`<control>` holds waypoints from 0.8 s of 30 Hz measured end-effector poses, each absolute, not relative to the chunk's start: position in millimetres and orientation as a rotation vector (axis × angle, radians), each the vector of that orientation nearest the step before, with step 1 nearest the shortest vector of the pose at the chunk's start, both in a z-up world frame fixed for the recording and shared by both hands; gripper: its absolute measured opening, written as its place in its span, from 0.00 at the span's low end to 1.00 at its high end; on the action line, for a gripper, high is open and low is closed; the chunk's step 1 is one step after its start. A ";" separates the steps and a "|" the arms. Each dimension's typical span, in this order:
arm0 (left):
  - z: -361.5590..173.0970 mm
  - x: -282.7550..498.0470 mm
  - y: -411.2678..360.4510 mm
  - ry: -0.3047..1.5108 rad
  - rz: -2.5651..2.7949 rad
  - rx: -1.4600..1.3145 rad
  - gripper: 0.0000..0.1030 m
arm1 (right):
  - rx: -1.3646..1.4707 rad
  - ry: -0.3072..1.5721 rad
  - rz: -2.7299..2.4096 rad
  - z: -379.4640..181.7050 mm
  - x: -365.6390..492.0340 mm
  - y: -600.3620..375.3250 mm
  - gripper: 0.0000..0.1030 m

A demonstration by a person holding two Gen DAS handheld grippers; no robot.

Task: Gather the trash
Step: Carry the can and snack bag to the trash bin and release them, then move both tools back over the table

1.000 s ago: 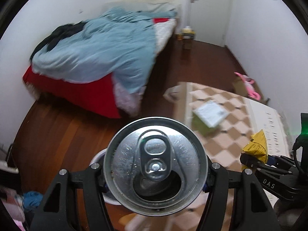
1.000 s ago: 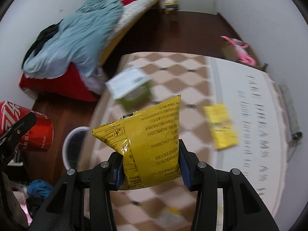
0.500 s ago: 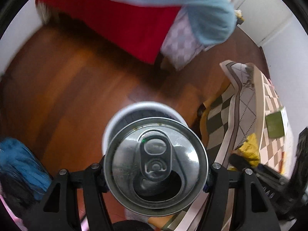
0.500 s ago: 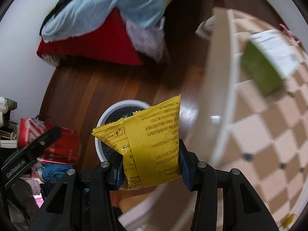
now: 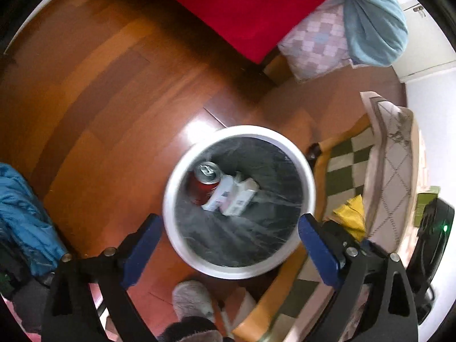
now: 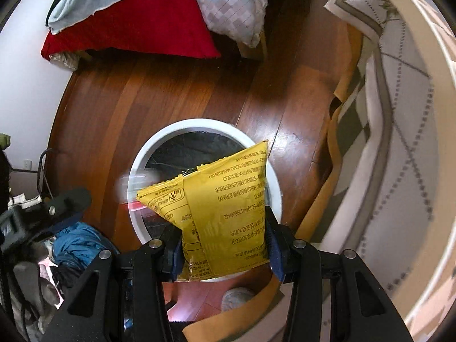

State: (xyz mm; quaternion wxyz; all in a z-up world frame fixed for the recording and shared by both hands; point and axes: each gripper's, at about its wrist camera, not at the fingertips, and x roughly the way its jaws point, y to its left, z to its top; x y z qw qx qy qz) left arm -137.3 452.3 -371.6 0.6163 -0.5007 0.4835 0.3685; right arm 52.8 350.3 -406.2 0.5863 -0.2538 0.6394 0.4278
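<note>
Left gripper point(image 5: 228, 236) jaws wide and empty over the white bin point(image 5: 309, 182), red can point(image 5: 205, 181) lying inside; right gripper point(image 6: 223, 245) pinches the yellow snack bag point(image 6: 225, 208) above the bin—centre it, then release.

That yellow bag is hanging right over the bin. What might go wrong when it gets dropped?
1. The yellow bag, clamped in the right hand-held gripper, hangs over the near edge of the bin, not its middle; released here, it might catch the rim and slide onto the floor.
2. The bag is light and flat, so it may drift sideways as it falls.
3. The open left hand-held gripper hovers over the same bin and might bump the right one.
</note>
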 end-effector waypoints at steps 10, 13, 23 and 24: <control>-340.6 -152.5 414.2 1.179 1.119 -0.788 0.94 | -0.669 1.386 1.000 -398.0 34.7 350.4 0.99; -333.3 -156.2 406.5 1.177 1.130 -0.751 0.94 | -0.688 1.347 0.992 -386.9 30.9 344.3 0.99; -299.7 -159.2 385.0 1.134 1.162 -0.694 0.94 | -0.697 1.264 0.975 -344.2 23.9 319.7 0.99; -296.1 -160.3 382.4 1.129 1.161 -0.691 0.94 | -0.696 1.253 0.978 -338.3 22.8 316.0 0.99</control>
